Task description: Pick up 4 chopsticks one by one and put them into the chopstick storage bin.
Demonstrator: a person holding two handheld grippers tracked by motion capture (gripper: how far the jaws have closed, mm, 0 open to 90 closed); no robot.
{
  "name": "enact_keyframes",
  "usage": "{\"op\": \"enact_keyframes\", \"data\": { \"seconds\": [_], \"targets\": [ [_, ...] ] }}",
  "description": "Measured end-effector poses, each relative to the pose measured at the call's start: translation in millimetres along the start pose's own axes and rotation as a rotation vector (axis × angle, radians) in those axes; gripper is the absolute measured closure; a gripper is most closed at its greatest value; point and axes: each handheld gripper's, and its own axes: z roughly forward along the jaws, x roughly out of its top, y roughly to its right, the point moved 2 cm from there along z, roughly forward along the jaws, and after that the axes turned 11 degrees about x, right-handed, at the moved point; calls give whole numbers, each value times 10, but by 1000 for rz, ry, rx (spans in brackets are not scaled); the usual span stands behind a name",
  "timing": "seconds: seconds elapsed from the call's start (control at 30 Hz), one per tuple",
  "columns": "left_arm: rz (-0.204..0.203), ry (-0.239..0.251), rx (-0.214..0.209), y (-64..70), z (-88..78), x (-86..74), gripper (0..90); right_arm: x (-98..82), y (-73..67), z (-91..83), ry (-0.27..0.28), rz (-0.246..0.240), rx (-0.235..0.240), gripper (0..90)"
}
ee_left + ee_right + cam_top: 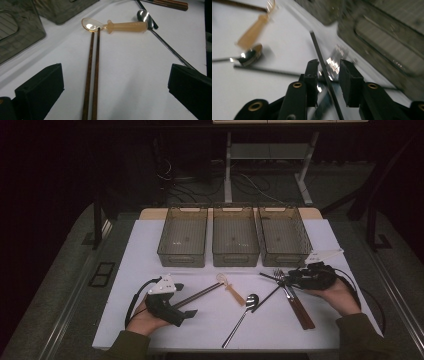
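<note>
White tabletop, cutlery spread below three grey bins.
Your right gripper (pixel 327 75) has its jaws partly spread around a thin black chopstick (pixel 318 53) near the forks (pixel 282 276); your left gripper (pixel 112 92) gapes wide over brown chopsticks (pixel 92 75).

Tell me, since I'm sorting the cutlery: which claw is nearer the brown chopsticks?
Left. The left claw stands open around the near ends of the brown chopsticks; the right claw is across the table by the fork.
</note>
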Motion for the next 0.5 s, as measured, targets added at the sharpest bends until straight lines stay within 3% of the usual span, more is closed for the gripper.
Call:
{"op": "enact_keyframes", "data": {
  "seconds": [0.23,0.37,0.5],
  "targets": [
    [-13,5,14,-135,-28,-41,0,-250,174,-95,-69,13,22,657],
    [-32,6,25,-190,-38,-66,0,-291,180,-31,-124,-11,39,685],
    [-23,4,24,-169,-40,-66,0,-317,169,22,-168,-38,32,729]
  ]
}}
